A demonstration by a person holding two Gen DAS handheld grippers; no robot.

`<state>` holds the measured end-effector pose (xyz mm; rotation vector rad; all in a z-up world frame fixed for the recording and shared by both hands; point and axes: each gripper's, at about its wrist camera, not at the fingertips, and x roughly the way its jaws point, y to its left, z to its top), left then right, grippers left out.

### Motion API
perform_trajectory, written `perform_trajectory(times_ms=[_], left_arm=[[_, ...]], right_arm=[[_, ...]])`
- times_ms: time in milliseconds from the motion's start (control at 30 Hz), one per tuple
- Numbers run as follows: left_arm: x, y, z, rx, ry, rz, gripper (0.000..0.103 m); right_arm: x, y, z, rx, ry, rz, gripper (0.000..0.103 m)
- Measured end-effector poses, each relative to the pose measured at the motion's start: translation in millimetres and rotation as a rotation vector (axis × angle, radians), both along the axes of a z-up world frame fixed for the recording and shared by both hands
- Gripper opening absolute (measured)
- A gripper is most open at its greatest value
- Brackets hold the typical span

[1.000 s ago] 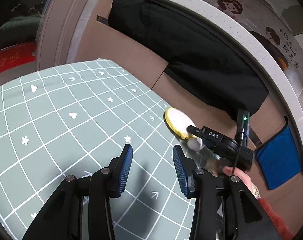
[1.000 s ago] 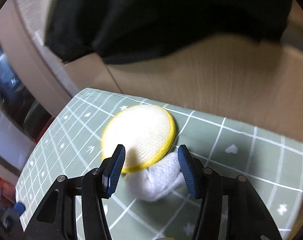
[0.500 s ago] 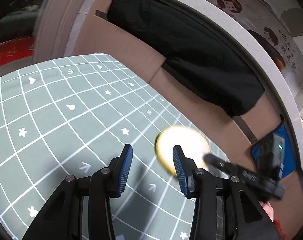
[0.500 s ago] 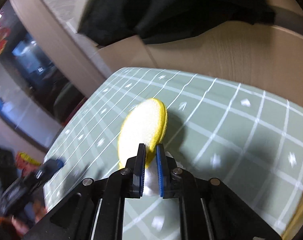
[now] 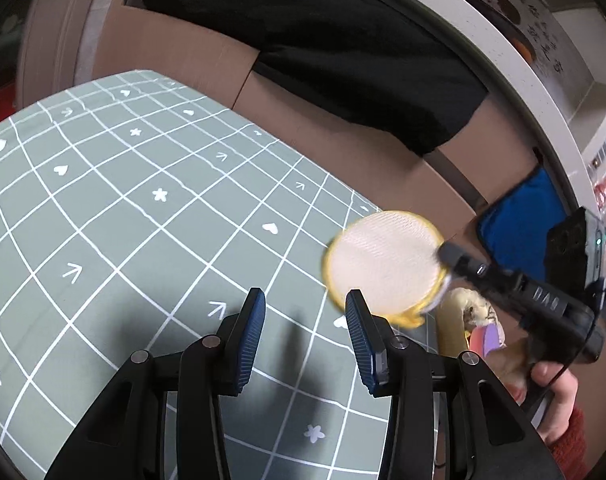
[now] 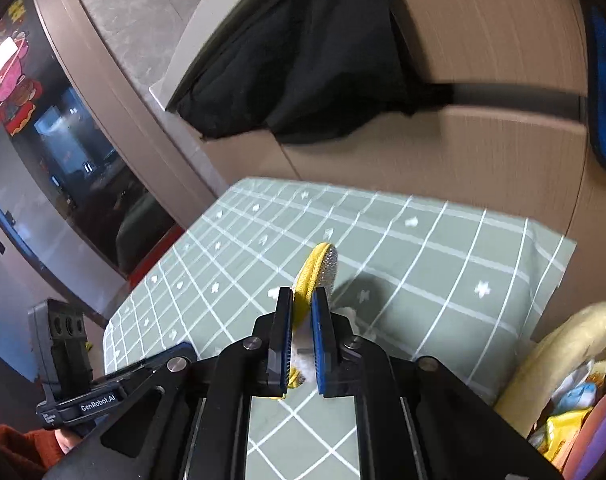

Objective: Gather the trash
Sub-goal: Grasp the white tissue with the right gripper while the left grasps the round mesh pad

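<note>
A round yellow-rimmed pad with a white mesh face (image 5: 383, 264) hangs above the green grid tablecloth (image 5: 143, 208), pinched at its edge by my right gripper (image 5: 443, 276). In the right wrist view the pad (image 6: 317, 270) stands edge-on between the shut blue fingers (image 6: 281, 336), with a bit of white tissue (image 6: 345, 314) caught along with it. My left gripper (image 5: 305, 336) hovers over the cloth, open, nothing between its fingers. The trash bin (image 6: 563, 348) with a pale liner sits at the table's right edge.
Brown cabinet fronts (image 5: 175, 56) rise behind the table with a black cloth (image 5: 323, 40) draped over the counter and a blue cloth (image 5: 519, 216) further right. Wrappers lie in the bin (image 5: 469, 320). A hand and red sleeve (image 5: 559, 404) hold the right tool.
The right gripper shut on the yellow pad and tissue, lifted them off the cloth and carried them right towards the bin. The left gripper drifted along, still open.
</note>
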<state>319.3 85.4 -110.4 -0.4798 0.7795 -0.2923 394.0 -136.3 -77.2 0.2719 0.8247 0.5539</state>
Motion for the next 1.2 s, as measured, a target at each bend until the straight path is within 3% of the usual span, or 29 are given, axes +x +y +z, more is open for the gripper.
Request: perform_trajectory(times_ms=[200, 300, 333, 500, 567, 600, 900, 1067, 1200], left_arm=[[-4.1, -1.7, 5.0, 0.014, -0.013, 0.013, 0.043], [-5.7, 0.7, 4.2, 0.01, -0.01, 0.026, 0.043], [-6.1, 1.5, 4.0, 0.009, -0.009, 0.032, 0.043], [-5.4, 2.0, 0.6, 0.014, -0.001, 0.037, 0.043], [-3.1, -1.3, -2.0, 0.018, 0.01, 0.03, 0.043], [-0.9, -3.1, -3.4, 0.018, 0.017, 0.025, 0.043], [45.9, -28.7, -23.7, 0.047, 0.097, 0.049, 0.043], [56.9, -22.4, -39.3, -0.008, 0.166, 0.082, 0.043], [57.6, -17.0, -39.7, -0.046, 0.169, 0.097, 0.043]], right_arm=[[-11.9, 3.6, -28.6, -0.036, 0.072, 0.058, 0.015], [-19.1, 12.1, -43.8, -0.16, 0.076, 0.085, 0.045], [-22.9, 12.5, -47.1, -0.186, 0.071, 0.094, 0.048], [-38.6, 21.4, -58.6, -0.322, 0.047, 0.156, 0.048], [-42.6, 18.3, -59.1, -0.353, 0.033, 0.138, 0.039], [-44.5, 15.0, -58.3, -0.35, 0.024, 0.122, 0.022], [-58.1, -27.8, -38.4, -0.166, -0.002, -0.016, 0.022], [-55.9, -7.7, -42.3, -0.137, 0.003, 0.048, 0.022], [-44.5, 15.2, -50.1, -0.137, 0.007, 0.092, 0.022]])
